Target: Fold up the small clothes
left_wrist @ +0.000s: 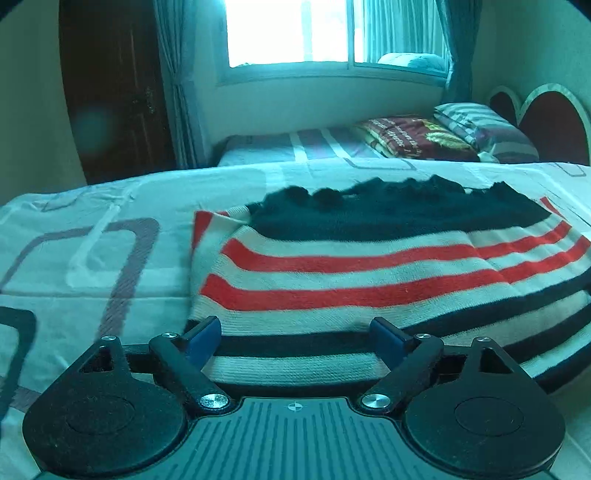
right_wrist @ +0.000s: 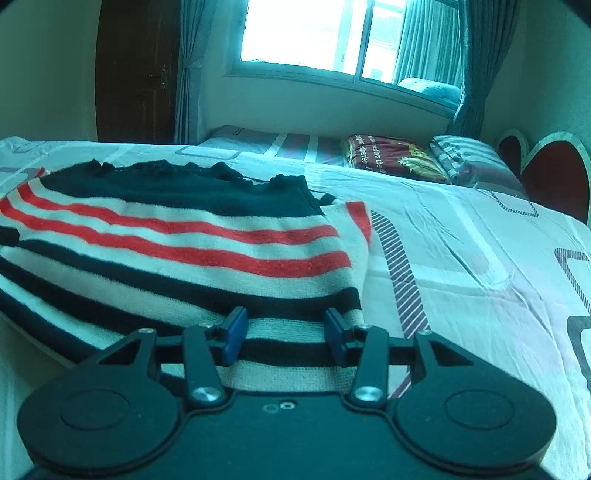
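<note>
A small knitted garment [left_wrist: 351,266] with red, white and dark navy stripes and a navy frilled top lies flat on the bed; it also shows in the right wrist view [right_wrist: 192,243]. My left gripper [left_wrist: 297,338] is open, its blue pads spread over the garment's near left hem. My right gripper [right_wrist: 284,332] is open, its blue pads spread over the near right hem. Neither gripper holds the cloth.
The bed sheet [left_wrist: 92,251] is white with grey rounded-square patterns. A folded maroon blanket [right_wrist: 395,157] and a striped pillow [right_wrist: 469,158] lie at the head, by heart-shaped headboards [right_wrist: 554,173]. A window with curtains [right_wrist: 317,33] and a dark wooden door [left_wrist: 114,88] stand behind.
</note>
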Available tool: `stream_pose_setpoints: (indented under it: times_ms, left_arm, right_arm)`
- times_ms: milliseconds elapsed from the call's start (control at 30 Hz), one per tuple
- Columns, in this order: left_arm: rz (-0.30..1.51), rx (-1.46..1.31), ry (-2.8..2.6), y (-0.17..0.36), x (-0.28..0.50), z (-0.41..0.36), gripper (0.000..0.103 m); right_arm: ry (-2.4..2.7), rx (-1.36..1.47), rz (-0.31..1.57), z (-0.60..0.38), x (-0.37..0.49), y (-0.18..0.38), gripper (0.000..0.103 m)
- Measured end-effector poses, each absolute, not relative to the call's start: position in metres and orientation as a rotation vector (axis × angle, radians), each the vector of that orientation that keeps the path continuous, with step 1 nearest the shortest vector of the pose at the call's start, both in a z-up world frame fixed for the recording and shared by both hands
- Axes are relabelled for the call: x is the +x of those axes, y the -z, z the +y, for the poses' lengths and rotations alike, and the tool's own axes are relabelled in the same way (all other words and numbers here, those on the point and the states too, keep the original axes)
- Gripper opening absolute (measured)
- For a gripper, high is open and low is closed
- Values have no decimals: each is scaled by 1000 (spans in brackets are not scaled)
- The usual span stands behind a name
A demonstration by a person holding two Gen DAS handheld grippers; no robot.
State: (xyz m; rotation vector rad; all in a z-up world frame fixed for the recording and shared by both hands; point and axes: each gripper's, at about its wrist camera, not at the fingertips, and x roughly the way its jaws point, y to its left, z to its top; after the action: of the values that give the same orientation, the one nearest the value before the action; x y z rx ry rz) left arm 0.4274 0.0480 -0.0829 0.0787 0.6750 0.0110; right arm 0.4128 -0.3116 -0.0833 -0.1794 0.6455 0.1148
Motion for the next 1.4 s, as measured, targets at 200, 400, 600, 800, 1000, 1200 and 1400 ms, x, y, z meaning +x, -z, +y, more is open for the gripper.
stream_pose_setpoints:
  times_ms: [200, 400, 600, 800, 1000, 1200, 1400]
  left_arm:
    - [686, 61, -52, 82, 421, 65, 88]
    - [731, 20, -81, 93, 430, 76, 92]
    - [706, 23, -130, 80, 410, 83, 92]
    - [706, -123, -147, 74, 367, 100, 81]
    - [751, -543, -60, 95, 345, 125, 53]
    - [679, -801, -53, 124, 348, 131, 53]
    - [532, -1018, -68, 150, 365, 140, 53]
  right_arm:
    - [-117, -186, 619, -314, 412, 82, 44]
    - [-94, -232, 636, -308, 418, 92, 46]
    - [-127, -174, 638, -315, 412, 76, 35]
    - [-163, -78, 623, -319, 391, 60, 20]
    - [-219, 41, 641, -314, 378, 50, 18]
    - [-281, 117, 653, -302, 376, 45, 18]
    - [-319, 133, 659, -289, 390, 48, 18]
